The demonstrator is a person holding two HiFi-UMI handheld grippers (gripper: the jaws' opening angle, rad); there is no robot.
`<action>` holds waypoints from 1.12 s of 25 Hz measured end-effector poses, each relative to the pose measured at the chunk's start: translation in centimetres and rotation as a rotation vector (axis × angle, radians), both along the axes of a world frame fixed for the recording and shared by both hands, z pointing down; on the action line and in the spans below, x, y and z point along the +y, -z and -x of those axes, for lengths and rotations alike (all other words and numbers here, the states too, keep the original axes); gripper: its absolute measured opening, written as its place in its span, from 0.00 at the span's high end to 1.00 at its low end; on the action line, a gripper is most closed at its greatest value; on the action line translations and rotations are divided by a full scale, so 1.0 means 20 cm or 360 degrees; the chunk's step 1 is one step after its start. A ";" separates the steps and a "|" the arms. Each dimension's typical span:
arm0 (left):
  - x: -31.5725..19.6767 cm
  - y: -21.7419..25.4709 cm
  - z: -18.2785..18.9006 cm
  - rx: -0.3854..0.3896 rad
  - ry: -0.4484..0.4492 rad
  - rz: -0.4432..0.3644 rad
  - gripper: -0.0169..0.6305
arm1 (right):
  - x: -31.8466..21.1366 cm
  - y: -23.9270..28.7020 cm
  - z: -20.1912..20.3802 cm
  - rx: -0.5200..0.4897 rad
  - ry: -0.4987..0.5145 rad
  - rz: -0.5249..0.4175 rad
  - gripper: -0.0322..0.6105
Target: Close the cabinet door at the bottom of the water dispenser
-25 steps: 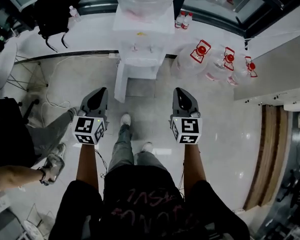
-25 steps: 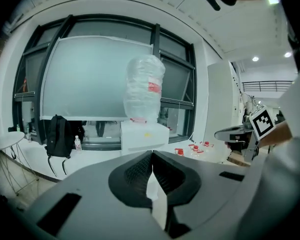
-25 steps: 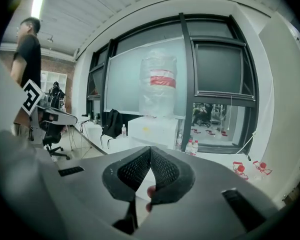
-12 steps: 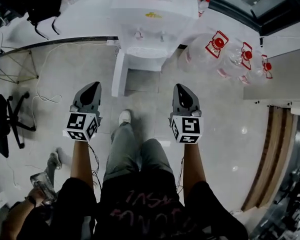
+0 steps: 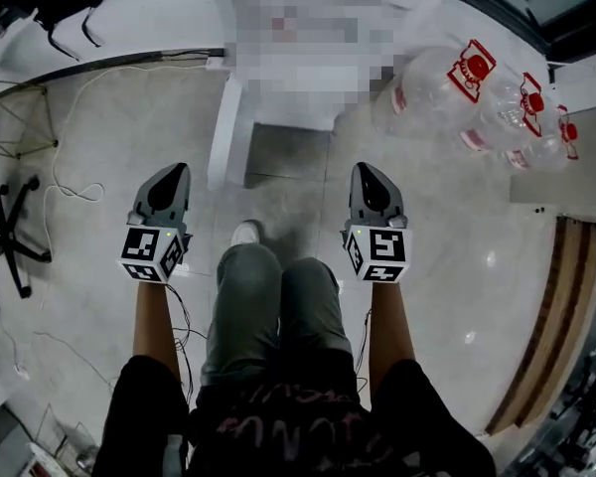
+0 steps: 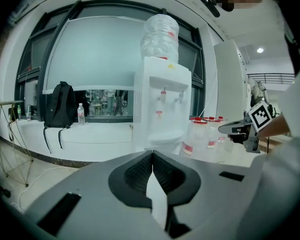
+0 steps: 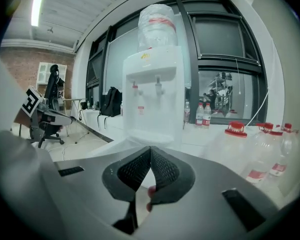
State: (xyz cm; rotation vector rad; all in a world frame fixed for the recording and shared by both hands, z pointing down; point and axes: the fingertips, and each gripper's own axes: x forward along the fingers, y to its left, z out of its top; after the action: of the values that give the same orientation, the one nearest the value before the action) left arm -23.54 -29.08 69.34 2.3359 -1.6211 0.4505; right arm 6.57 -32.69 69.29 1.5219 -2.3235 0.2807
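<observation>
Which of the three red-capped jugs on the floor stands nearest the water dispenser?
The leftmost jug in the head view, close beside the water dispenser; the middle jug and rightmost jug stand farther right.

Clear water jugs (image 5: 432, 92) with red caps lie on the floor (image 5: 278, 182) at far right. At far left a black backpack (image 6: 58, 105) sits on a white ledge (image 6: 105, 136), with a small bottle (image 6: 81, 113) just beside it. A white cable (image 5: 76, 191) trails near a black office chair (image 5: 8, 232).
</observation>
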 end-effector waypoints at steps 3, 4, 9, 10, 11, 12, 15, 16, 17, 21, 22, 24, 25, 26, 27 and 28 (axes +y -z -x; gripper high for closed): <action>-0.01 -0.23 0.03 0.0001 0.0025 -0.0003 0.95 | -0.02 -0.22 -0.02 -0.0007 -0.0016 -0.0002 0.93; -0.02 -0.30 0.04 0.0002 0.0036 -0.0004 0.95 | -0.03 -0.29 -0.03 -0.0011 -0.0023 0.0001 0.93; -0.01 -0.58 0.09 -0.0001 0.0066 -0.0012 0.95 | -0.03 -0.58 -0.04 -0.0027 -0.0016 -0.0006 0.93; -0.01 -0.63 0.10 0.0002 0.0057 -0.0019 0.95 | -0.03 -0.62 -0.05 -0.0027 -0.0016 -0.0010 0.93; -0.01 -0.67 0.10 -0.0004 0.0044 -0.0025 0.95 | -0.03 -0.67 -0.05 -0.0027 -0.0015 -0.0015 0.93; -0.01 -0.71 0.09 -0.0019 0.0026 -0.0028 0.95 | -0.03 -0.70 -0.05 -0.0027 -0.0013 -0.0020 0.93; 0.01 -0.82 0.07 -0.0082 -0.0045 -0.0023 0.95 | -0.01 -0.79 -0.05 -0.0033 -0.0001 -0.0025 0.93; 0.02 -0.84 0.06 -0.0093 -0.0066 -0.0021 0.95 | 0.00 -0.81 -0.06 -0.0034 -0.0001 -0.0026 0.93; 0.02 -0.86 0.05 -0.0100 -0.0082 -0.0020 0.95 | 0.01 -0.83 -0.08 -0.0032 -0.0005 -0.0026 0.93; 0.04 -0.90 0.00 -0.0076 -0.0081 -0.0021 0.95 | 0.06 -0.90 -0.14 -0.0030 -0.0016 -0.0007 0.93; 0.04 -0.90 -0.01 -0.0068 -0.0086 -0.0022 0.95 | 0.07 -0.91 -0.16 -0.0034 -0.0023 -0.0004 0.93; 0.04 -0.91 -0.05 -0.0067 -0.0115 -0.0030 0.95 | 0.09 -0.92 -0.20 -0.0035 -0.0036 -0.0006 0.93; 0.04 -0.91 -0.08 -0.0068 -0.0135 -0.0035 0.95 | 0.09 -0.93 -0.21 -0.0033 -0.0040 -0.0009 0.93; 0.04 -0.91 -0.11 -0.0067 -0.0157 -0.0039 0.95 | 0.10 -0.94 -0.22 -0.0032 -0.0045 -0.0011 0.93; 0.04 -0.92 -0.14 -0.0067 -0.0179 -0.0044 0.95 | 0.10 -0.95 -0.23 -0.0036 -0.0050 -0.0012 0.93; 0.04 -0.92 -0.17 -0.0068 -0.0202 -0.0050 0.95 | 0.11 -0.95 -0.24 -0.0041 -0.0055 -0.0013 0.93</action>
State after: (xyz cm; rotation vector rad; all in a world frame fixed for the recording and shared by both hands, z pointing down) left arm -20.21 -28.35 87.74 2.4784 -1.5146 0.5078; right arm 11.37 -30.45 88.37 1.5729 -2.3226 0.3014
